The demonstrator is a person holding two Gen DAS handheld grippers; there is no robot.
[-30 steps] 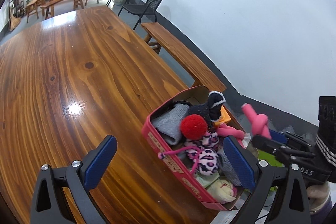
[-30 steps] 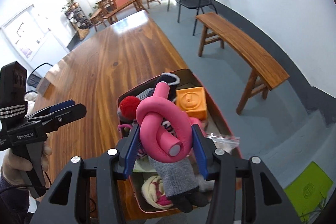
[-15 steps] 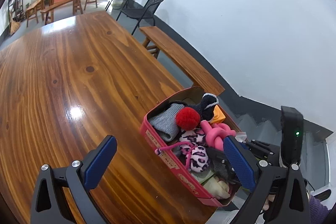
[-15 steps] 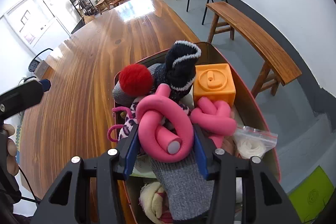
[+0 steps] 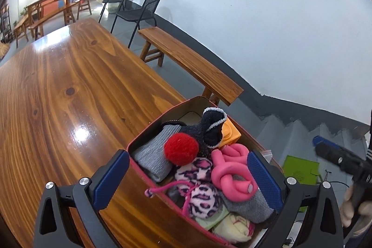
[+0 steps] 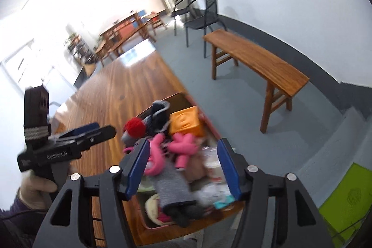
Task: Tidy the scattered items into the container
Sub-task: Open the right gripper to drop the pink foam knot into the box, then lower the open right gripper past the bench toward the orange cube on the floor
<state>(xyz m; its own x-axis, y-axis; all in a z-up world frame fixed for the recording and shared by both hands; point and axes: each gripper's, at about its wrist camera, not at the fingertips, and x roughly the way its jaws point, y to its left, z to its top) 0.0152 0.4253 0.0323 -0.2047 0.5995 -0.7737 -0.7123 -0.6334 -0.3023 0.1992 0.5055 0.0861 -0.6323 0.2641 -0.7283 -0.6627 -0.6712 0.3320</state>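
A red-rimmed box (image 5: 148, 180) stands at the table's near right corner, full of soft items. A pink knotted foam tube (image 5: 232, 176) lies in it beside a red pompom (image 5: 181, 148), a leopard-print plush (image 5: 200, 192), grey socks and an orange cube (image 5: 229, 134). My left gripper (image 5: 186, 180) is open and empty, just above the box. My right gripper (image 6: 183, 169) is open and empty, above the box's near end (image 6: 144, 222); the foam tube (image 6: 155, 159) lies below it. The right gripper also shows in the left wrist view (image 5: 334, 155).
The long wooden table (image 5: 58, 97) stretches away to the left. A wooden bench (image 5: 188, 64) and black chairs (image 5: 139, 8) stand by the white wall. A green mat (image 6: 348, 196) lies on the grey floor at right.
My right gripper opened and let go of the pink foam tube, which now lies in the box, then drew back and up. My left gripper moved closer over the box.
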